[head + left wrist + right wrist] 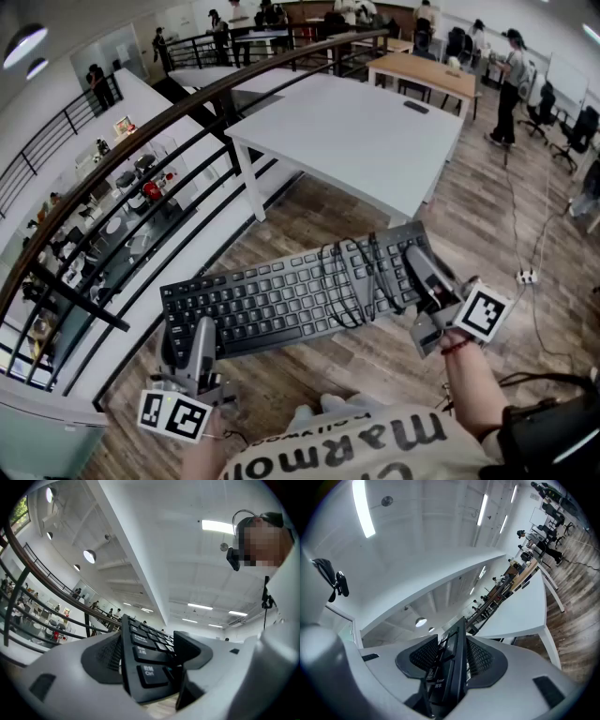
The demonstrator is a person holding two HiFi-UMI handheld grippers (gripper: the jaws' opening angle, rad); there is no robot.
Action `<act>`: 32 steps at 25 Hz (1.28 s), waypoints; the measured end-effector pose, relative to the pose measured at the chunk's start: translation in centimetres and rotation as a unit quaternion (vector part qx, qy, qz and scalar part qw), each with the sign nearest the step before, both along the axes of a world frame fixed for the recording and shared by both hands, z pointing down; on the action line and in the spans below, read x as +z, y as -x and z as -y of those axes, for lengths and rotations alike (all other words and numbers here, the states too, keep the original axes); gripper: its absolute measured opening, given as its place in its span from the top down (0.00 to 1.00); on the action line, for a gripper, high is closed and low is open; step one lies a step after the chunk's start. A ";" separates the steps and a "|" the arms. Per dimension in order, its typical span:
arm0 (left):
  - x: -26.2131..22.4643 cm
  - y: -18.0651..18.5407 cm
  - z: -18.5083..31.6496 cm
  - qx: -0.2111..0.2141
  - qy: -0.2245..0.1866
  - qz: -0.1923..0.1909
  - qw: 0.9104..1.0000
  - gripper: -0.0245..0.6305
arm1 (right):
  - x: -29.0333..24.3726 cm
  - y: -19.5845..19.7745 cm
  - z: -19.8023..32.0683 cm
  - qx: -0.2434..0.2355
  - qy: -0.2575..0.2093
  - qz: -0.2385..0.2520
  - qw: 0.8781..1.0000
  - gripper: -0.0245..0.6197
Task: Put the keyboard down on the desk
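Note:
A black keyboard (272, 302) hangs level in the air over the wooden floor, short of the white desk (366, 131). Its black cable (352, 281) lies coiled on the keys at the right half. My left gripper (192, 330) is shut on the keyboard's left end, and the Ctrl corner (147, 665) sits between its pads. My right gripper (420, 265) is shut on the right end, where the keyboard (452, 667) stands edge-on between the ribbed pads. The desk (520, 611) shows beyond it in the right gripper view.
A dark curved railing (187, 112) runs along the left, with a lower floor beyond it. A wooden table (422, 70) and several people stand at the back. A white power strip (527, 277) with cords lies on the floor at the right.

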State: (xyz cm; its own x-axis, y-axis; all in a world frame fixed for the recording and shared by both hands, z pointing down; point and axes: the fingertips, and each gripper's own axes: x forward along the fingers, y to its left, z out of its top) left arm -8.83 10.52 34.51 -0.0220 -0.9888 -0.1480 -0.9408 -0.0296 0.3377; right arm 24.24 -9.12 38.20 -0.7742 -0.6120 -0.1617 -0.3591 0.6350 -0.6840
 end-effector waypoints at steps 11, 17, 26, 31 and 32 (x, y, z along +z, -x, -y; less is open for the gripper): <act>0.4 0.1 0.4 -0.003 0.004 0.001 1.000 0.47 | 0.5 0.2 0.6 -0.005 0.005 0.009 1.000 0.67; 0.6 0.3 0.1 -0.013 0.001 -0.001 1.000 0.47 | 0.3 0.9 1.0 -0.017 -0.001 0.004 1.000 0.67; 1.0 -0.4 -1.3 -0.028 0.006 -0.002 1.000 0.47 | 0.7 0.7 0.5 -0.028 -0.001 -0.003 1.000 0.67; 1.3 -1.8 -3.5 -0.027 0.012 -0.008 1.000 0.47 | 1.1 -0.8 -1.8 -0.025 0.009 -0.005 1.000 0.67; 1.7 -2.7 -4.6 -0.026 0.011 -0.008 1.000 0.47 | 1.4 -1.7 -3.0 -0.024 0.009 -0.005 1.000 0.67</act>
State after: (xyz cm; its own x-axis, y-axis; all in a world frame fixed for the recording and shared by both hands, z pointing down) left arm -6.17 15.08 36.20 -0.0751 -0.9893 -0.1247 -0.9354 0.0265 0.3526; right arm 25.97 -6.16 39.57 -0.8038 -0.5775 -0.1430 -0.3356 0.6386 -0.6924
